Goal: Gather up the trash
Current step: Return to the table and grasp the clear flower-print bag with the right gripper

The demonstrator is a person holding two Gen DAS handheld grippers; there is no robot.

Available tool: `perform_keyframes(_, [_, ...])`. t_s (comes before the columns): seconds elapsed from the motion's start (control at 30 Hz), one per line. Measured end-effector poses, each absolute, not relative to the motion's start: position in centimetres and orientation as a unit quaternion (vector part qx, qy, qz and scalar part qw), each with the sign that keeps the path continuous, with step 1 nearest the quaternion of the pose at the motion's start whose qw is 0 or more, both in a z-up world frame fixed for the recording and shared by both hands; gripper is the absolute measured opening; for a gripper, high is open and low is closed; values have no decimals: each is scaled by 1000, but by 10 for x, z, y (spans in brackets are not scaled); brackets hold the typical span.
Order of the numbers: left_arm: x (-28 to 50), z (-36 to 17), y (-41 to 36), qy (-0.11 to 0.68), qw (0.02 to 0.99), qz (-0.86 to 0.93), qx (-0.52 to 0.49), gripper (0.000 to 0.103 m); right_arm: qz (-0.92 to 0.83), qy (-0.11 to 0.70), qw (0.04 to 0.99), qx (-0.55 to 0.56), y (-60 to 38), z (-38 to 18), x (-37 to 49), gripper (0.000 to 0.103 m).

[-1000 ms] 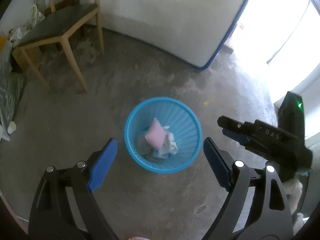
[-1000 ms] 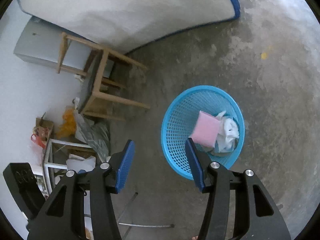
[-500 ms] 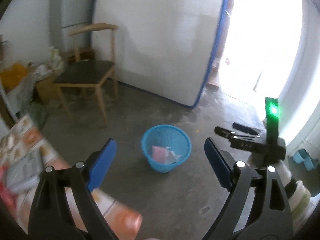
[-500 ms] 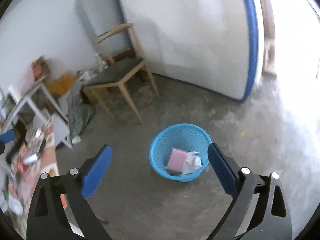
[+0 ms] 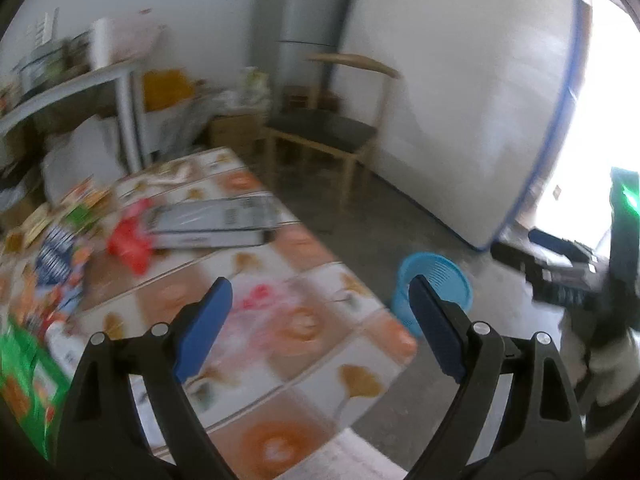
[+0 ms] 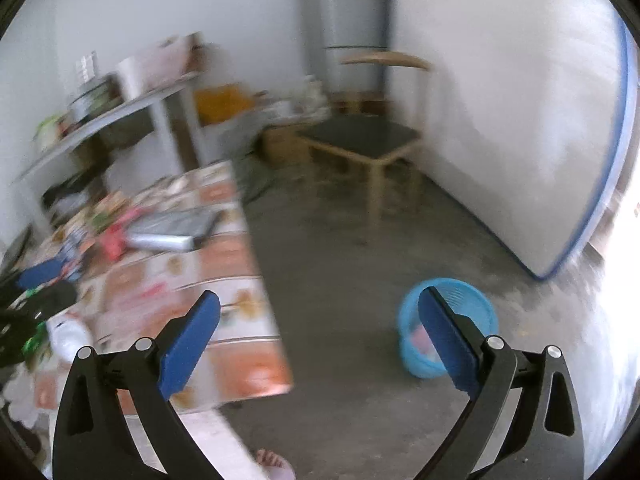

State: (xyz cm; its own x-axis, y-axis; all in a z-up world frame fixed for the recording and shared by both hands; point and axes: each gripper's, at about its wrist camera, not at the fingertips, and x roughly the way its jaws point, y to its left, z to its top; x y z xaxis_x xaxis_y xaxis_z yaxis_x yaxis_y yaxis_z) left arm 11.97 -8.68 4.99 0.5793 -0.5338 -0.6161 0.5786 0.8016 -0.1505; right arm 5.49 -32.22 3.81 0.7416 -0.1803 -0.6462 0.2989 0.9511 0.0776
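A blue mesh basket (image 5: 440, 280) (image 6: 476, 308) stands on the concrete floor beyond the table corner, with pink and white trash (image 6: 418, 338) inside. My left gripper (image 5: 318, 292) hangs open and empty above the patterned table (image 5: 304, 328). My right gripper (image 6: 319, 302) is open and empty too, over the floor between the table (image 6: 236, 280) and the basket. On the table lie a red plastic bag (image 5: 128, 244), a flat grey box (image 5: 208, 226), blurred colourful wrappers (image 5: 56, 248) and a green carton (image 5: 20, 372). The right gripper (image 5: 560, 272) shows at the right edge of the left wrist view.
A wooden chair (image 6: 360, 136) with a dark seat stands by the back wall. A white mattress with blue trim (image 6: 520, 120) leans on the right. A cluttered shelf (image 6: 120, 108) and boxes fill the back left. A person's foot (image 6: 272, 460) is at the bottom.
Both grippers have risen and drawn back from over the basket, and the table has come into view. The right jaws have opened wide, and its view has rolled upright.
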Motion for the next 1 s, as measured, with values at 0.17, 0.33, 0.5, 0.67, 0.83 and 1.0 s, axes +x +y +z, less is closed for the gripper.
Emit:
perform_keyframes(0.17, [144, 52, -26, 347, 902, -258, -22, 86, -70, 377, 913, 136, -274, 32, 93, 96])
perform_keyframes(0.33, [160, 53, 15, 348, 908, -228, -53, 86, -29, 445, 872, 200, -241, 3, 131, 96])
perform_keyframes(0.5, [171, 48, 40, 350, 908, -218, -73, 86, -41, 511, 824, 243, -219, -43, 167, 96])
perform_keyframes(0.67, [175, 49, 55, 346, 909, -216, -83, 86, -57, 531, 801, 271, -210, -71, 191, 91])
perform_keyframes(0.83, [179, 49, 62, 344, 909, -218, -89, 86, -63, 517, 821, 235, -196, -71, 214, 82])
perform_keyframes(1.0, [181, 48, 65, 345, 908, -218, -93, 86, -73, 519, 838, 151, -180, -68, 233, 64])
